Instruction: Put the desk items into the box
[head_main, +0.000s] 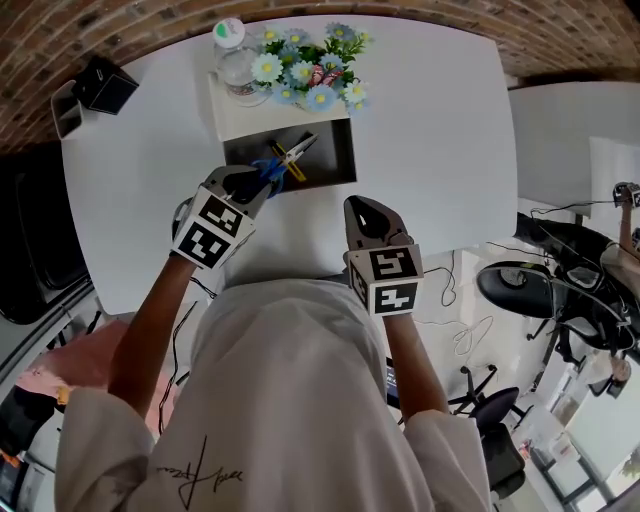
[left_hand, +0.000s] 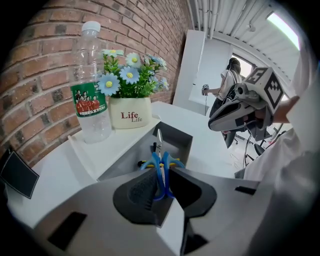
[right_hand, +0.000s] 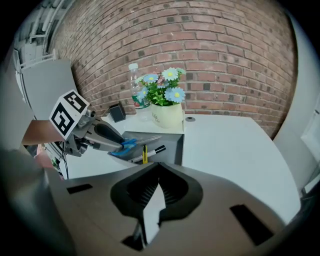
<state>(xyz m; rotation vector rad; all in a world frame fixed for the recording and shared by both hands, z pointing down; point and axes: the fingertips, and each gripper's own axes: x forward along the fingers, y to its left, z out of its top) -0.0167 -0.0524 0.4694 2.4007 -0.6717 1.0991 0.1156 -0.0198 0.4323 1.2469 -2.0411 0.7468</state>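
1. My left tongs (left_hand: 161, 175) are clamping the blue-handled scissors (left_hand: 151, 161), holding them over the near edge of the open grey box (head_main: 340, 155).
2. My right tongs (right_hand: 159, 167) are hovering pressed together, gripping nothing, above the white desk (head_main: 430, 130) beside that box.
3. A black marker (right_hand: 155, 150) and a yellow-handled tool (right_hand: 144, 154) are lying inside the box.

Handles of the scissors (left_hand: 161, 172) blue, blades silver. Inside of box (head_main: 338, 160) dark grey; counter (head_main: 430, 130) white. Far side: flowers (head_main: 305, 65) pale blue and white, green leaves; bottle (left_hand: 89, 85) clear, green label. Brick wall (right_hand: 225, 60) red-brown. Cubes on left tongs (head_main: 258, 180) and right tongs (head_main: 363, 210): black-and-white squares.
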